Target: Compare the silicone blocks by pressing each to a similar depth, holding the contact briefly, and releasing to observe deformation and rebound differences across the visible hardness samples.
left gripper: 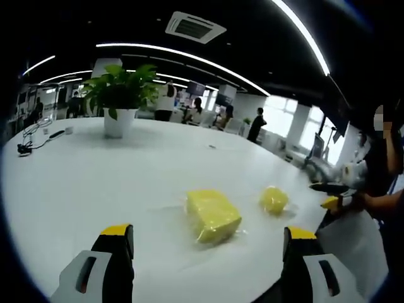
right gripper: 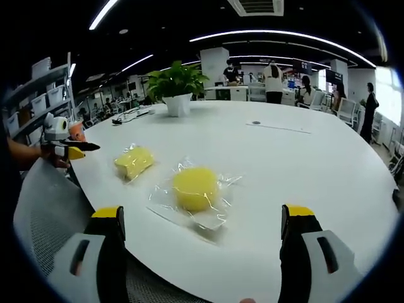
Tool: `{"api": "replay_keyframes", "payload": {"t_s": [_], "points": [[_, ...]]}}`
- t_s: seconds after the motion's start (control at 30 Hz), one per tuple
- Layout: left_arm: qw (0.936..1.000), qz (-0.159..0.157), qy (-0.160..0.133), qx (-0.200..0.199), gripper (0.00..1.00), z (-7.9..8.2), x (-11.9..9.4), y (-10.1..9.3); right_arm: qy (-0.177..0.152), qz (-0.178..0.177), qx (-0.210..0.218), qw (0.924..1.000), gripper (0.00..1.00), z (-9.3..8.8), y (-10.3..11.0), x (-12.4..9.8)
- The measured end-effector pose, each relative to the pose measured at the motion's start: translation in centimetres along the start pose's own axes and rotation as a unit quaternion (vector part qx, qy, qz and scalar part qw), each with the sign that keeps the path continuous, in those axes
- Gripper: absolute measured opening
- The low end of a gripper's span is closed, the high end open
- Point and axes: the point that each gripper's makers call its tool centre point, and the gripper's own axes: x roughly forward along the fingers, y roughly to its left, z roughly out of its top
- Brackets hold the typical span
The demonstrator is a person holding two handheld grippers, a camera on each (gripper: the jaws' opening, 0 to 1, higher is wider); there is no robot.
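Note:
Two yellow silicone blocks in clear wrap lie on the white table (left gripper: 95, 189). In the left gripper view the rectangular block (left gripper: 213, 216) rests just beyond my left gripper (left gripper: 208, 235), whose jaws stand wide open and clear of it. The rounder block (left gripper: 274, 199) lies to its right. My right gripper (left gripper: 333, 194) enters from the right, held by a hand at the table edge. In the right gripper view the round block (right gripper: 194, 188) sits ahead of my open right gripper (right gripper: 202, 214), apart from its jaws. The rectangular block (right gripper: 134, 161) lies farther left, near my left gripper (right gripper: 64, 148).
A potted plant (left gripper: 120, 101) (right gripper: 178, 88) stands at the far side of the table (right gripper: 303, 158), with cables (left gripper: 28, 142) (right gripper: 132, 115) near it. A grey mesh chair (right gripper: 44, 227) sits at the near edge. People stand and sit in the office behind.

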Motion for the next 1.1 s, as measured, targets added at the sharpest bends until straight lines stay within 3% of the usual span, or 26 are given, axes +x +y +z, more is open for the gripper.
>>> {"api": "replay_keyframes", "payload": {"t_s": [0.07, 0.1, 0.17, 0.27, 0.4, 0.5, 0.6, 0.73, 0.9, 1.0, 1.07, 1.1], "points": [[0.9998, -0.011, 0.016, -0.005, 1.0, -0.3, 0.2, 0.0, -0.001, -0.002, -0.001, 1.0, 0.96, 0.1, -0.1, 0.0], [0.9996, -0.002, 0.028, 0.002, 1.0, -0.4, 0.3, 0.8, -0.002, -0.003, -0.003, 1.0, 0.96, 0.1, -0.1, 0.0], [0.9996, -0.003, 0.028, -0.004, 1.0, -0.1, 0.7, 1.6, -0.002, -0.001, -0.004, 1.0, 0.96, 0.2, -0.1, 0.1], [0.9985, -0.015, 0.016, -0.049, 1.0, 1.5, 1.0, 2.3, -0.001, 0.003, -0.008, 1.0, 0.96, 0.2, 0.1, 0.2], [0.993, -0.039, 0.03, -0.107, 1.0, 2.6, 1.8, 2.6, -0.004, 0.002, -0.005, 1.0, 0.96, 0.2, -0.1, 0.1], [0.9903, -0.046, 0.015, -0.13, 1.0, 4.2, 2.9, 3.7, -0.008, 0.0, -0.002, 1.0, 0.96, 0.3, -0.2, 0.1], [0.9863, -0.054, 0.02, -0.155, 1.0, 4.7, 3.8, 4.1, -0.009, 0.0, -0.004, 1.0, 0.96, 0.4, -0.2, 0.1], [0.9816, -0.081, 0.055, -0.164, 0.98, 4.3, 5.3, 4.3, -0.01, 0.001, -0.001, 1.0, 0.96, 0.4, -0.1, 0.1], [0.9776, -0.084, 0.08, -0.175, 0.88, 3.6, 7.1, 4.9, -0.011, 0.001, -0.001, 0.9999, 0.96, 0.5, -0.1, 0.1], [0.9739, -0.083, 0.109, -0.181, 0.83, 2.4, 8.3, 5.2, -0.011, 0.0, 0.0, 0.9999, 0.96, 0.5, -0.1, 0.1], [0.9727, -0.078, 0.126, -0.179, 0.75, 1.7, 8.6, 5.5, -0.012, 0.0, 0.001, 0.9999, 0.96, 0.5, -0.1, 0.1], [0.9701, -0.077, 0.139, -0.184, 0.66, 1.1, 8.8, 5.5, -0.012, 0.0, 0.002, 0.9999, 0.96, 0.5, -0.1, 0.1]]}}
